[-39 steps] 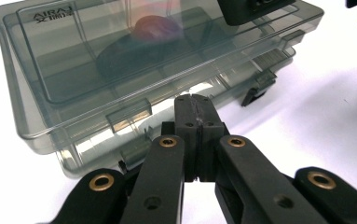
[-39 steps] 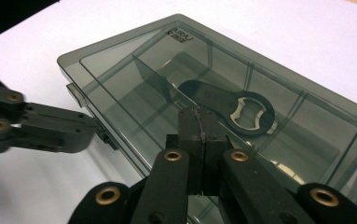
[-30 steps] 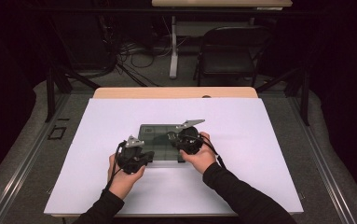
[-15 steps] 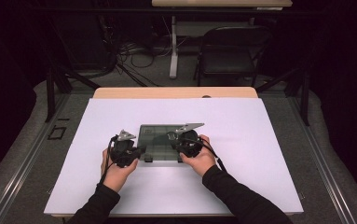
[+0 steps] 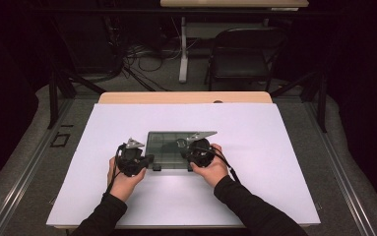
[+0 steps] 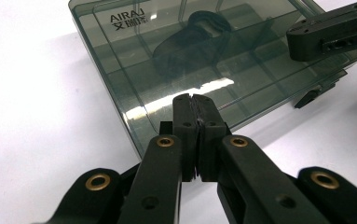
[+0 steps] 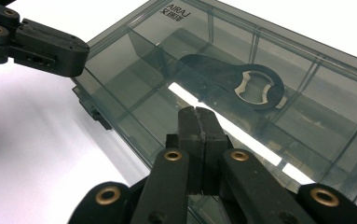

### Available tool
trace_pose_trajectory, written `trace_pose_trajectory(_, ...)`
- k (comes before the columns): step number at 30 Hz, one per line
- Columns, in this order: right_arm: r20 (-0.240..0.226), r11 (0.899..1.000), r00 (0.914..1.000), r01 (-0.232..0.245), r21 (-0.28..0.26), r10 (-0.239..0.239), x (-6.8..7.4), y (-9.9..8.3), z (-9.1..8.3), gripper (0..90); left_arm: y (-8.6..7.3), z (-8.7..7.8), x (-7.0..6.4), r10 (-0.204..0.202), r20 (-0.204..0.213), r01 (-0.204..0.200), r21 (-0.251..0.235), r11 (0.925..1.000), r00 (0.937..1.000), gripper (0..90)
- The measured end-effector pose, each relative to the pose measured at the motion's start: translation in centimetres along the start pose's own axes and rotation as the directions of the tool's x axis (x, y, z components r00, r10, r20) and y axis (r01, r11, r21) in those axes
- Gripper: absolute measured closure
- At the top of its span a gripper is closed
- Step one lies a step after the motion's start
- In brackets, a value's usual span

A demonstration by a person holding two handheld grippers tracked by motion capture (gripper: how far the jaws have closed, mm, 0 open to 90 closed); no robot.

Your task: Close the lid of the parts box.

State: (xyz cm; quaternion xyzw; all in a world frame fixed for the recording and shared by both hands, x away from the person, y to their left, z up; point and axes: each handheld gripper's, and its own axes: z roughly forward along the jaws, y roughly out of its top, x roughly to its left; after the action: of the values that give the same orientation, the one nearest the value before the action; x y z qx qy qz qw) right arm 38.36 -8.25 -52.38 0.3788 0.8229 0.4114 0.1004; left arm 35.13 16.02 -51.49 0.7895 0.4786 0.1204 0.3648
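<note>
We have both tools at the near edge of the case (image 5: 169,150), which lies lid down mid-bench (image 5: 274,147). Left tool (image 6: 195,100) and right tool (image 7: 198,112) have jaws pressed together, gripping nothing. The latches (image 6: 309,97) remain fastened; opening is still to do.

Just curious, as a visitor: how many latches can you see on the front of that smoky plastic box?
2. One latch sits near the left gripper, the other latch below the right gripper. The box's far side may hide more.

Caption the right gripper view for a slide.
Right gripper, jaws shut, over a smoky compartment box holding a black bottle opener.
</note>
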Motion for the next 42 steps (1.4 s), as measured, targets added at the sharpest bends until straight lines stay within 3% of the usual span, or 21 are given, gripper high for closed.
trace_pose_trajectory(19, 0.0, 1.0, 0.9997, -0.022, -0.012, 0.022, 0.0, 0.0, -0.1, 90.0, 0.0, 0.0, 0.1, -0.011, 0.006, 0.011, -0.005, 0.9999, 0.9999, 89.0)
trace_pose_trajectory(25, 0.006, 0.999, 0.9997, -0.025, -0.037, 0.026, -0.2, 0.2, -1.5, 82.5, 0.1, -0.3, 0.3, -0.017, 0.013, 0.017, -0.001, 0.9999, 0.9998, 84.1)
trace_pose_trajectory(31, 0.04, 0.997, 0.9989, -0.022, -0.071, 0.025, -0.4, 0.1, -3.3, 74.7, 0.5, -1.3, 0.8, -0.011, 0.017, 0.011, -0.039, 0.9992, 0.9998, 74.7)
trace_pose_trajectory(42, 0.103, 0.995, 0.9947, 0.014, -0.103, -0.004, -1.0, -0.5, -6.2, 58.1, 0.9, -3.4, 3.0, -0.048, 0.004, 0.048, -0.071, 0.9963, 0.9989, 59.6)
